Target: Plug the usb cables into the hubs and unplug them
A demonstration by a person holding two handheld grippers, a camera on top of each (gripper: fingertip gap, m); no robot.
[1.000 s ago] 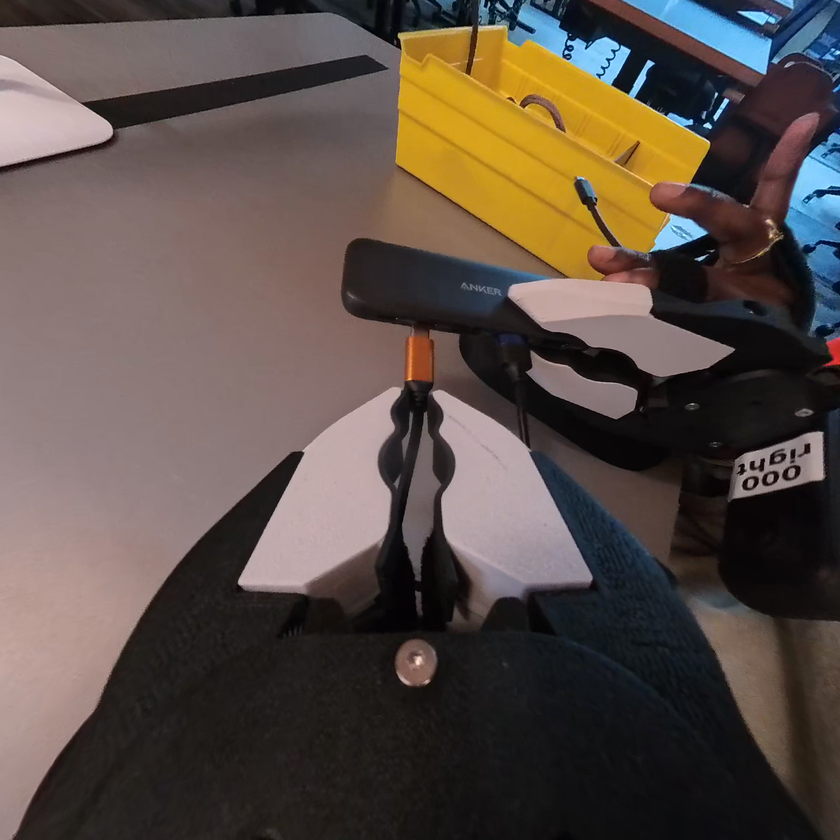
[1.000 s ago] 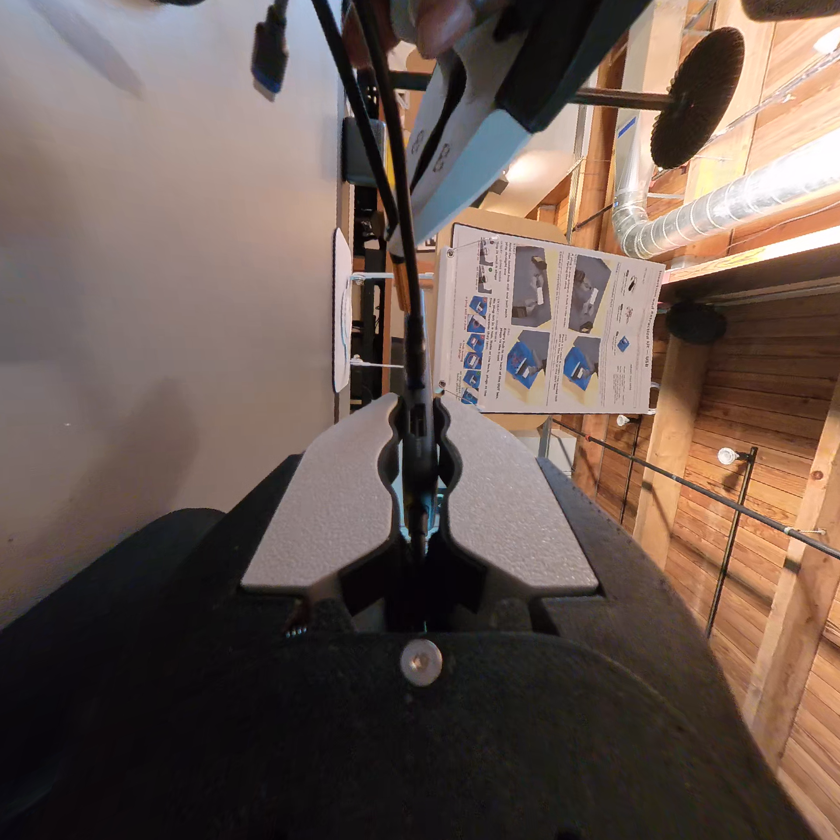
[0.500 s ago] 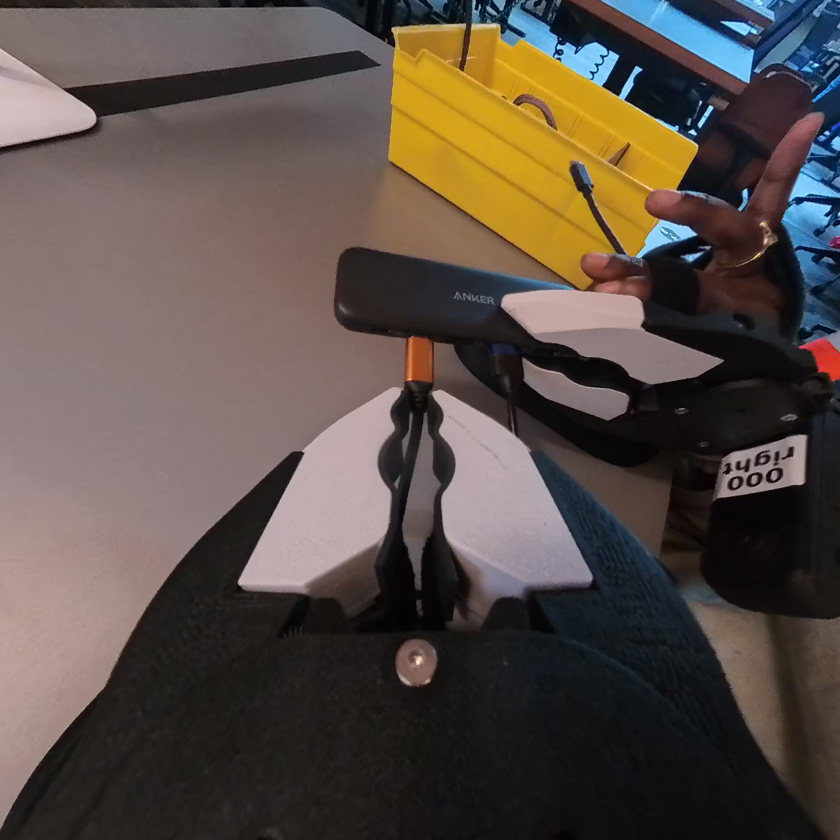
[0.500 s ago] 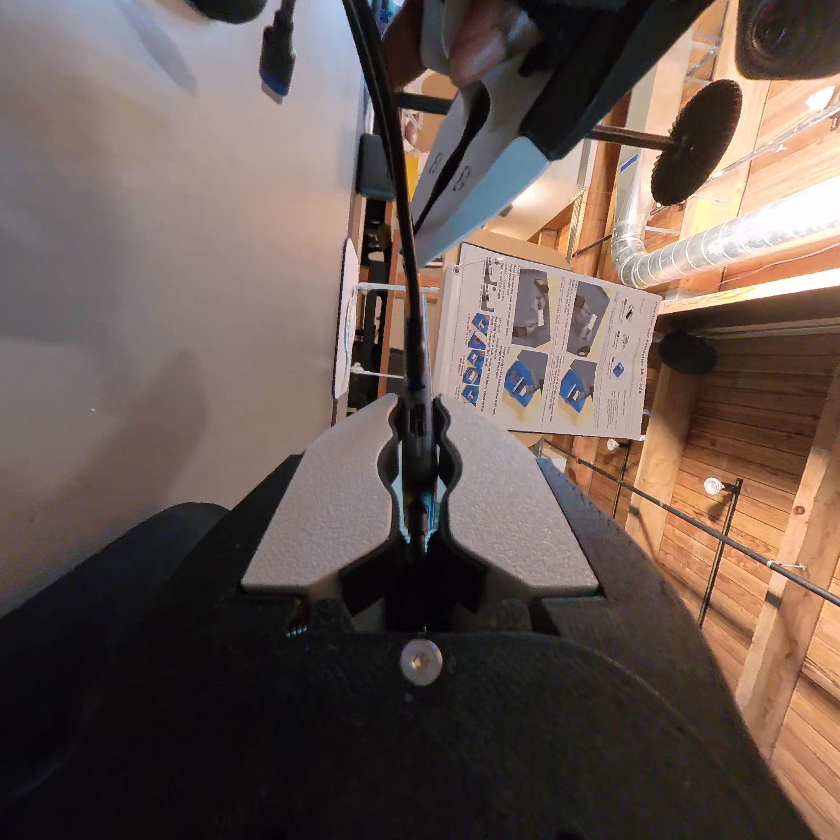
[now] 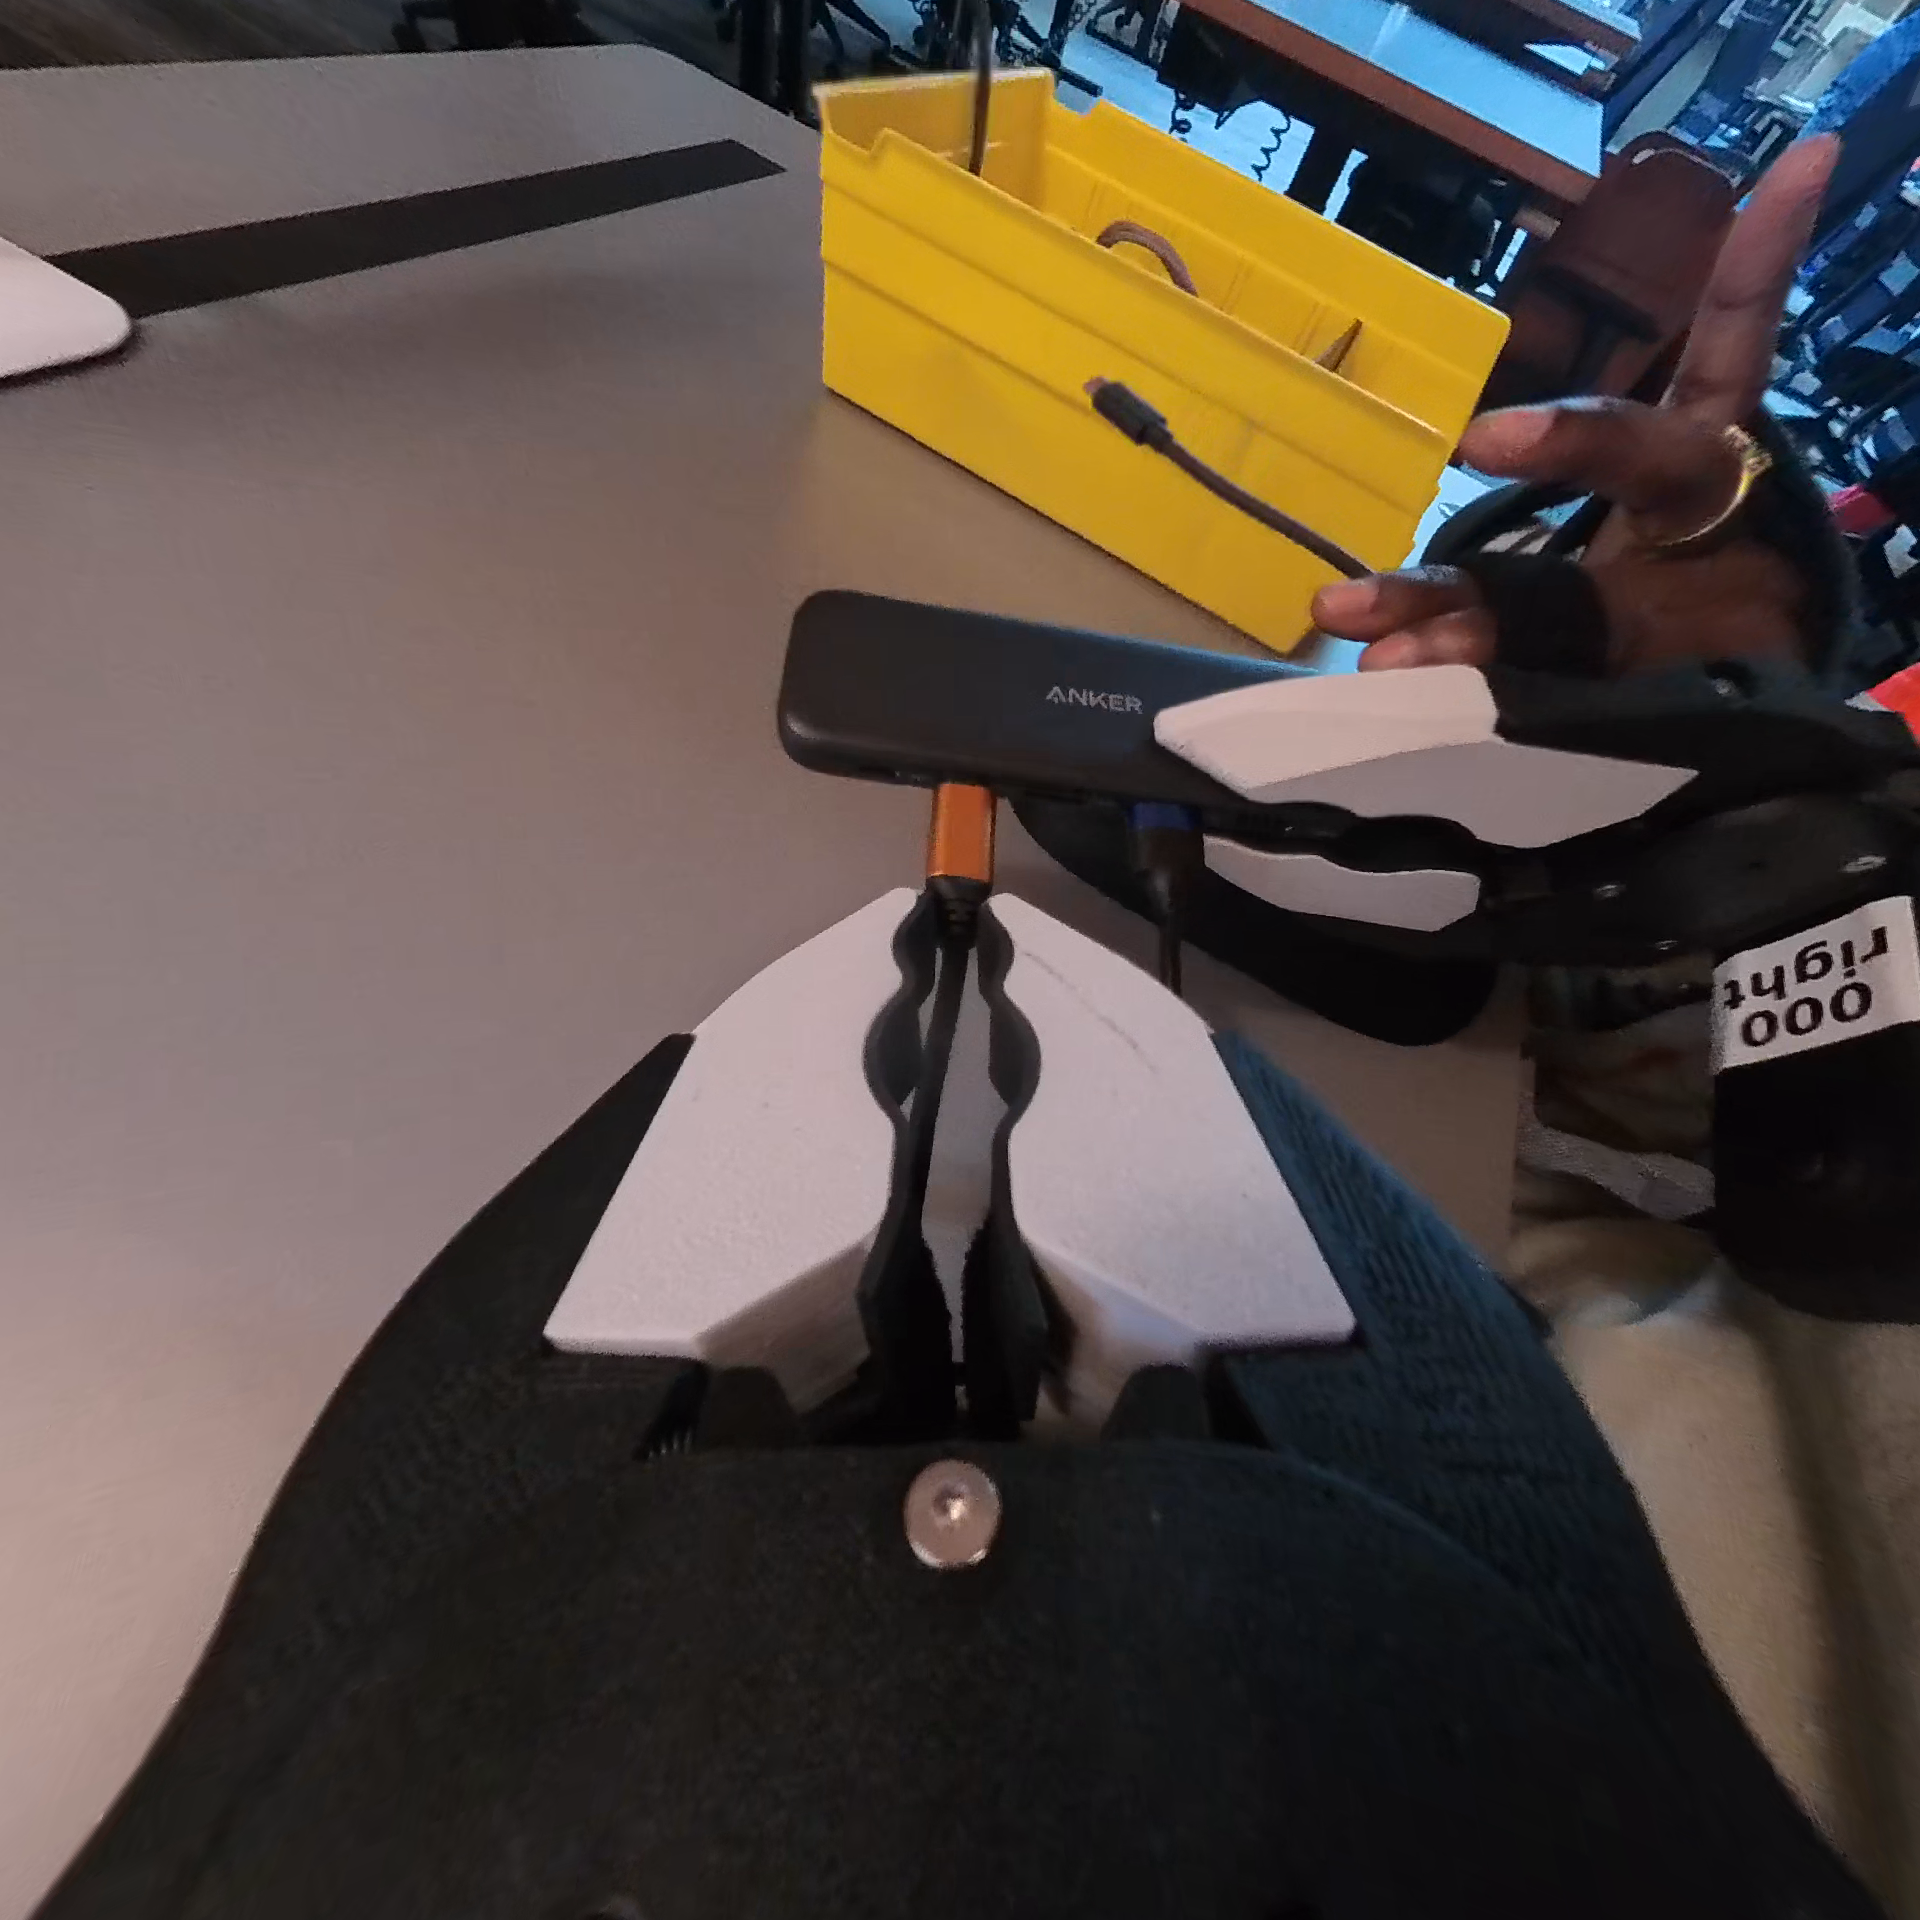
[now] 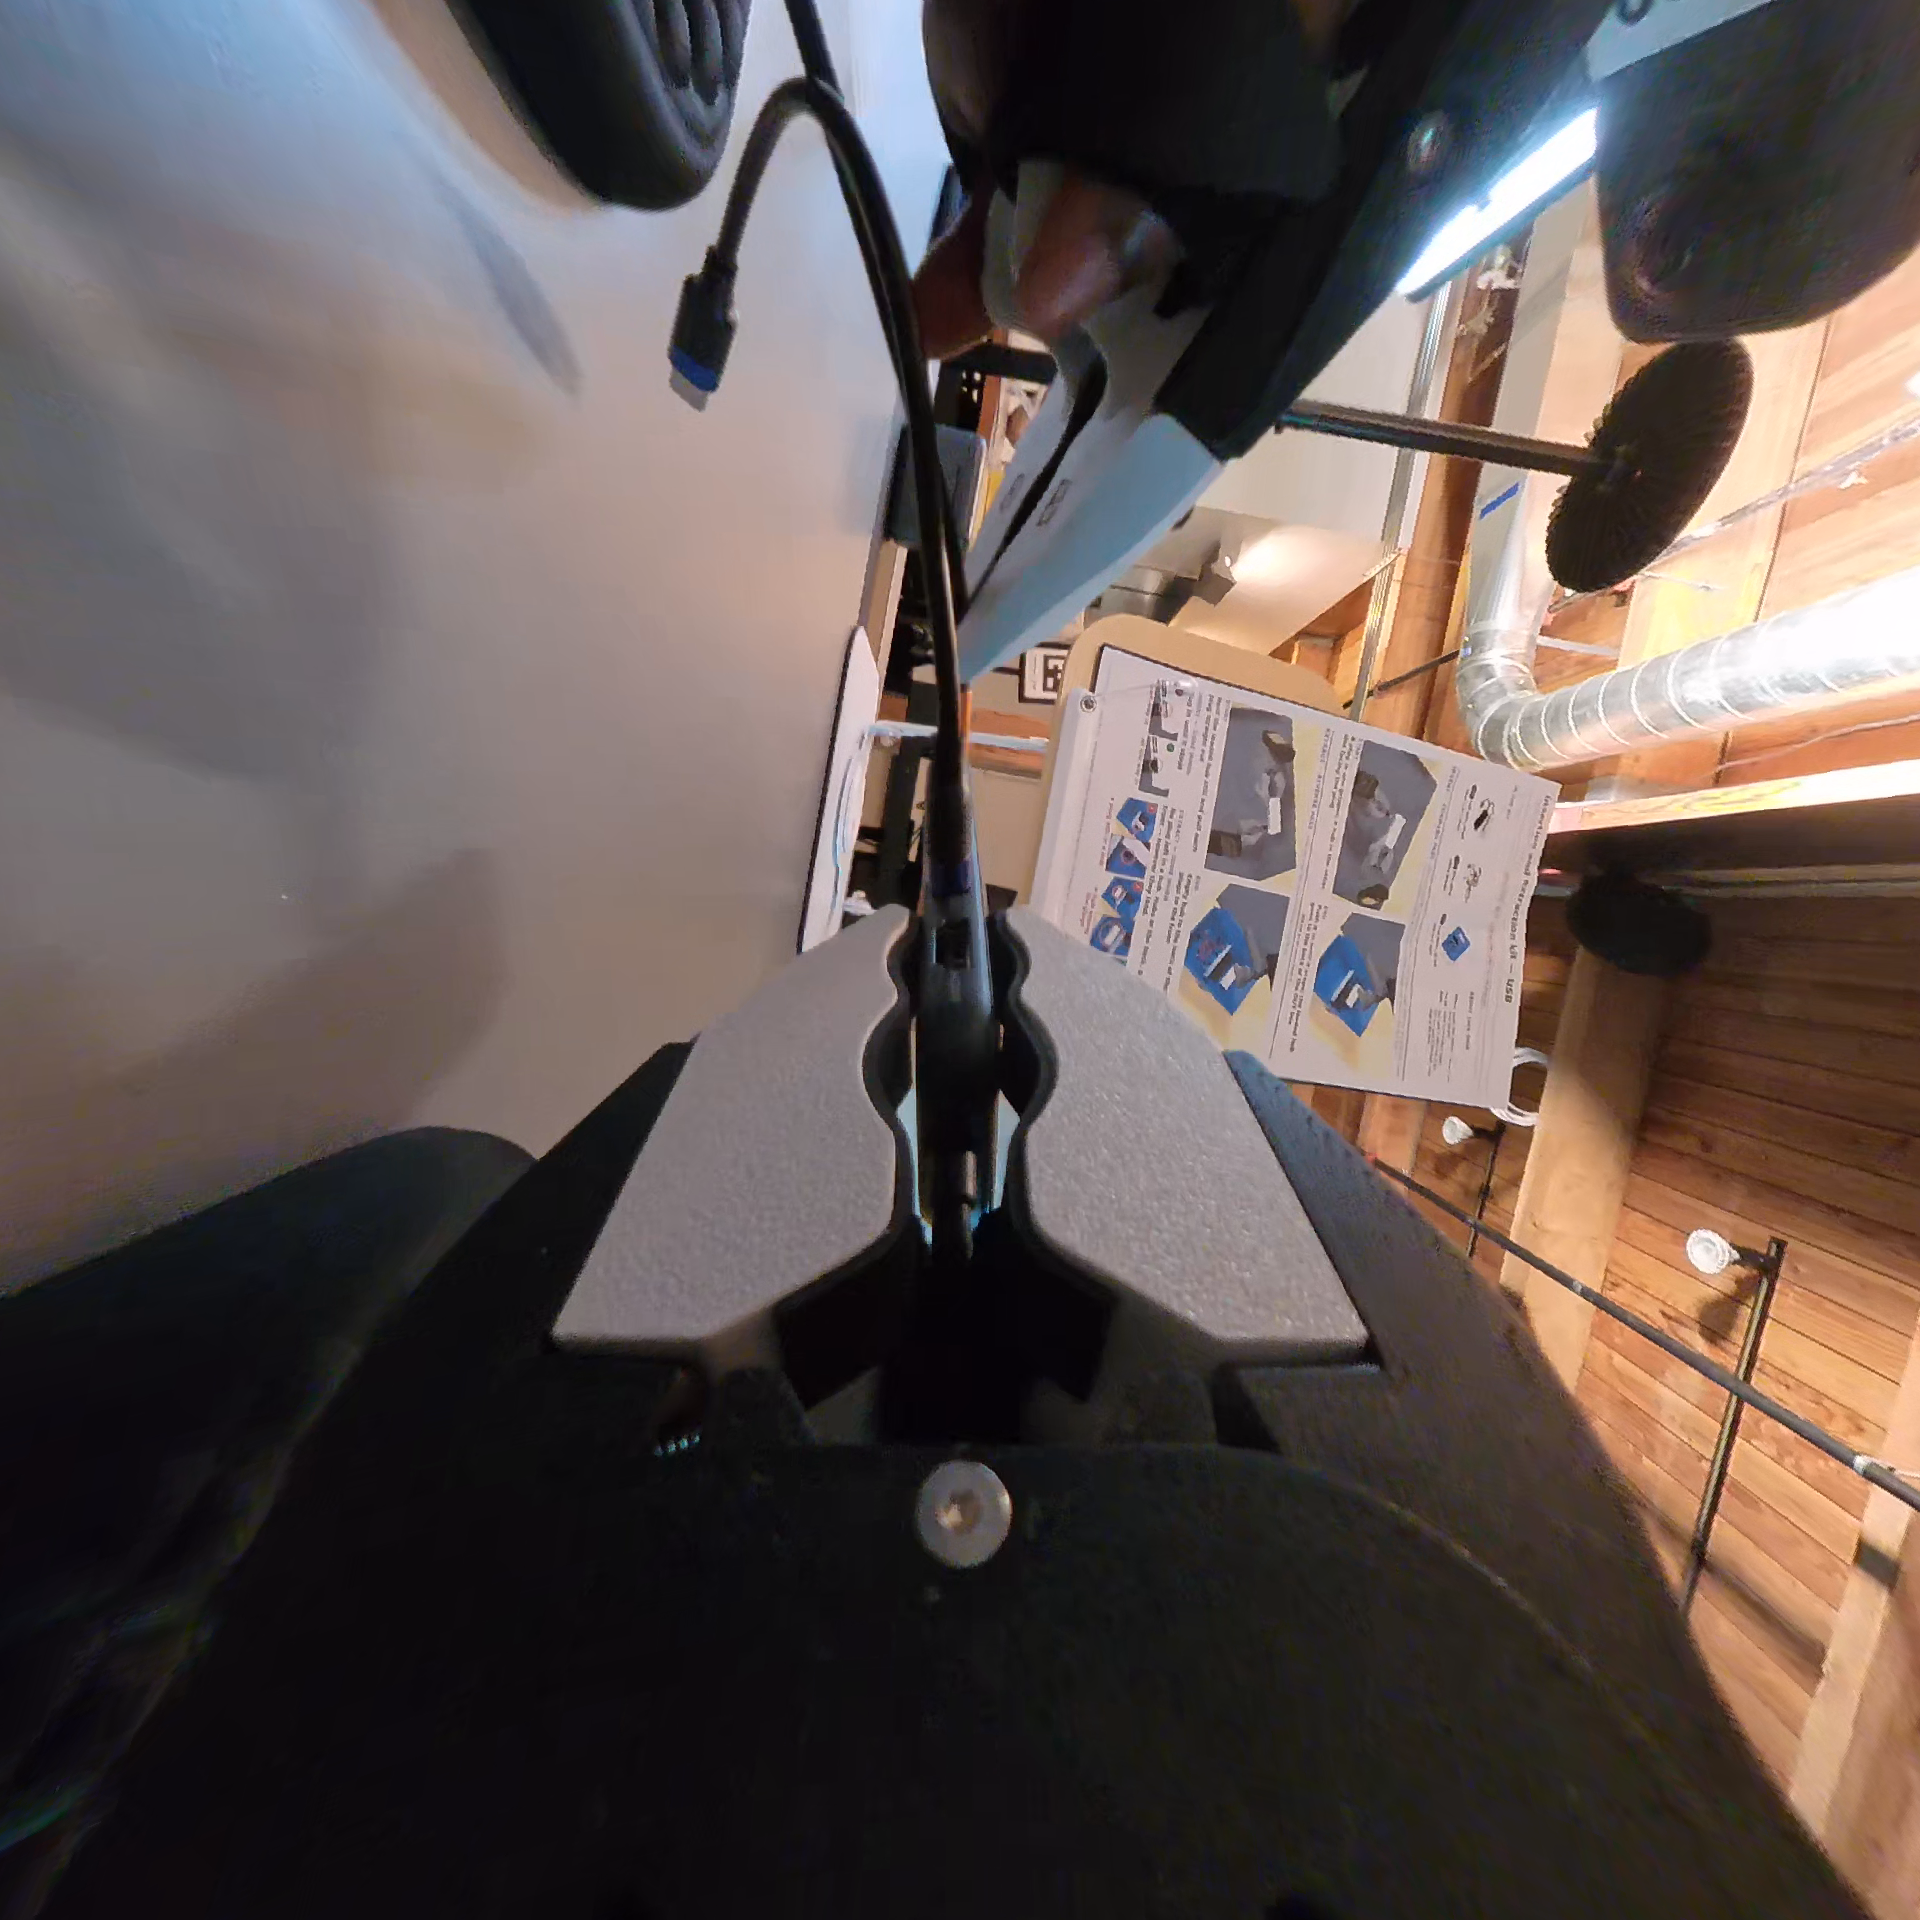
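Two cables plugged into one black hub (image 5: pixel 977 691).
Left gripper (image 5: pixel 954 914) clenched on orange-tipped cable (image 5: pixel 961 836); right gripper (image 5: pixel 1210 790) grasping hub; one yellow bin (image 5: pixel 1101 343) far behind.

Black textured gripper bodies, pale wavy-edged jaws, a silver screw (image 5: pixel 952 1525), fingerless black glove (image 5: pixel 1548 629)

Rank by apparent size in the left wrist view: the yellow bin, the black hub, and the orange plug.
1. yellow bin, though it sits farther back
2. black hub, held by the right gripper
3. orange plug, at the left gripper tips
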